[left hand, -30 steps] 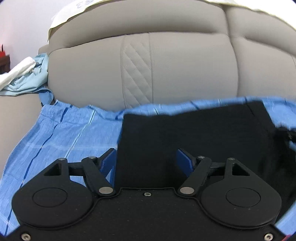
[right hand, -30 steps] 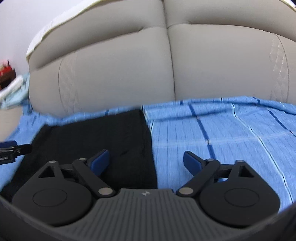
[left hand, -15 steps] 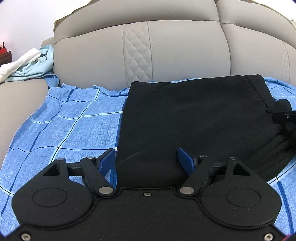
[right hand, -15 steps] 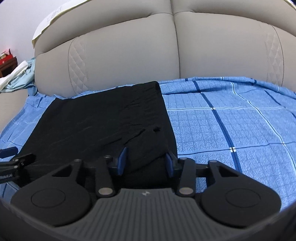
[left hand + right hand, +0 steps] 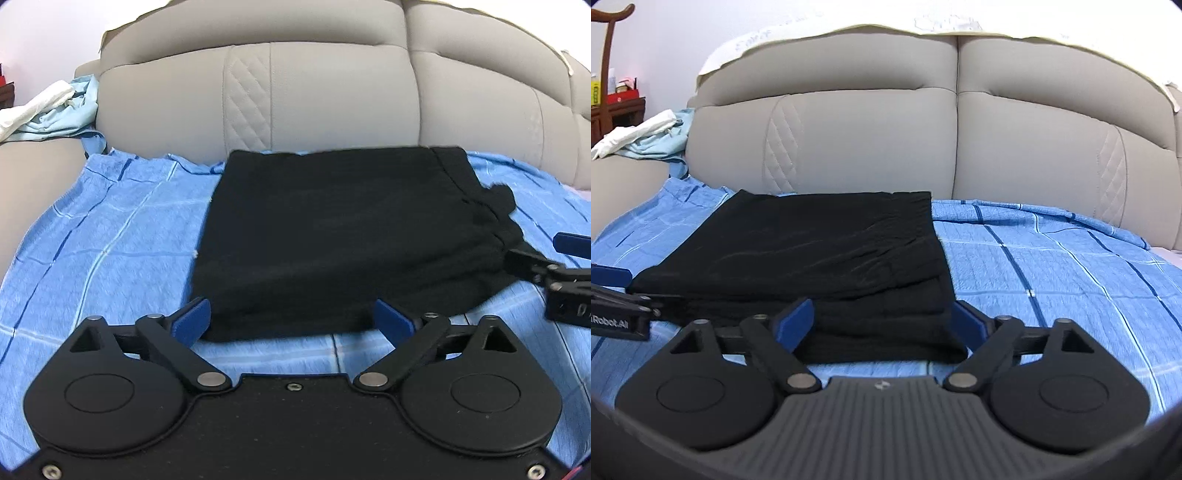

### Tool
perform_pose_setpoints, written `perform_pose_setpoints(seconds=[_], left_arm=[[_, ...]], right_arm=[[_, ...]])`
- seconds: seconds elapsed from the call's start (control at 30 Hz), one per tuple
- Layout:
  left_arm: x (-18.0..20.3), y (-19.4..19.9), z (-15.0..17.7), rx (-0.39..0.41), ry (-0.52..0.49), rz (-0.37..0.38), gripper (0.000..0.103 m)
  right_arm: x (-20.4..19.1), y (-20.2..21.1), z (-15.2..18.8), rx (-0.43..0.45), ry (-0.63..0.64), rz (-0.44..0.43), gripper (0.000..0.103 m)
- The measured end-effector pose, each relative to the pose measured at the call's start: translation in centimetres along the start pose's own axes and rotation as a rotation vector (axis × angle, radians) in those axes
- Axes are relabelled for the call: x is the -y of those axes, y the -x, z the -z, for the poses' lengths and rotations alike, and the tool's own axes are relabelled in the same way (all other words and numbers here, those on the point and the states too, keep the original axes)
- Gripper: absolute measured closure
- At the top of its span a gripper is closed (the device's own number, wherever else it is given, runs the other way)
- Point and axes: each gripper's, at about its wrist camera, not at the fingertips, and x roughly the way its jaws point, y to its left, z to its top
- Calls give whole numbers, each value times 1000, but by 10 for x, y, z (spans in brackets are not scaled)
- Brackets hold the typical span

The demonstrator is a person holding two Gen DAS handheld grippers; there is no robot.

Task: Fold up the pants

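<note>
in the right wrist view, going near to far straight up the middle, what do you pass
right gripper, jaws wide apart → folded black pants → blue checked sheet showing as a thin strip behind the pants → beige padded headboard → white cloth draped along its top

In the left wrist view the right gripper (image 5: pixel 570 258) shows only in part, cut off by the picture's right edge, so just one blue pad and some black linkage can be seen. In the right wrist view the left gripper (image 5: pixel 613 295) is likewise cut by the left edge. Ahead of the right gripper, the folded black fabric pants (image 5: pixel 827 258) hide the blue checked bedsheet (image 5: pixel 1052 273) beneath them, and their near edge covers part of its right blue pad. Far ahead to the left, small items on a dark wooden shelf (image 5: pixel 617 99) are too small to tell.
</note>
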Motion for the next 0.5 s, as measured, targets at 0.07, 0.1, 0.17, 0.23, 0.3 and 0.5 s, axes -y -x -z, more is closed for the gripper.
perform_pose_setpoints(seconds=[0.07,0.1,0.17,0.23,0.3,0.5], left_arm=[[5,-1,6,-19,-2,-14,5],[6,-2,9,-32,1,-17,5],[7,-4,15,-54,17,-16,5],[7,-8,19,-72,38,-16,4],[7,-11,22,-69,57,-24,0],[8,-16,21,-56,64,-36,0]], right_arm=[[-6,2,8,-8,6,10,5],[-9,2,11,-14,10,15,4],[-14,1,20,-22,28,26,1],[-19,0,28,-19,49,41,0],[-22,-2,33,-28,47,53,0],[-21,-17,39,-25,-20,62,0]])
